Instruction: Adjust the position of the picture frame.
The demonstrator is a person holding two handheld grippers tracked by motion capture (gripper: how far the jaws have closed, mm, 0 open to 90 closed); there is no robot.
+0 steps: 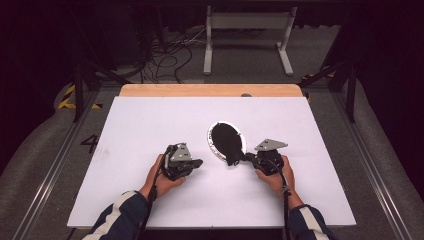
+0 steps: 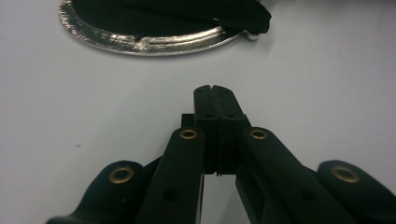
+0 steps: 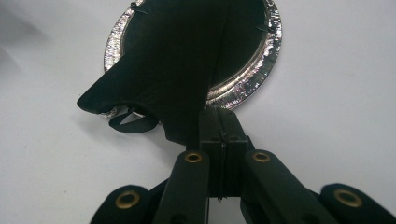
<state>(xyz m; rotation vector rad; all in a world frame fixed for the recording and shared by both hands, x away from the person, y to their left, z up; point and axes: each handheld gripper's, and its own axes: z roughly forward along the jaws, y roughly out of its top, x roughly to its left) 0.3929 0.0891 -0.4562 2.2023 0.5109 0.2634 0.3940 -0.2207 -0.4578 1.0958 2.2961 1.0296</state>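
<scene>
A round silver-rimmed dish (image 1: 210, 141) lies on the white table top, a little right of centre. A black cloth (image 1: 227, 142) covers its inside and hangs over the near rim toward my right gripper (image 1: 246, 157). In the right gripper view the jaws of that gripper (image 3: 219, 114) are shut on the near edge of the cloth (image 3: 177, 65), just off the dish's rim (image 3: 271, 51). A small loop of the cloth curls on the table to the left. My left gripper (image 1: 199, 162) is shut with nothing in it, and its tips (image 2: 215, 88) point at the dish (image 2: 154, 43) from a short way off.
The white board (image 1: 150, 125) stretches wide to the left and behind the dish, with a wooden strip (image 1: 210, 90) at its far edge. Beyond the table, cables and a white frame stand on the floor.
</scene>
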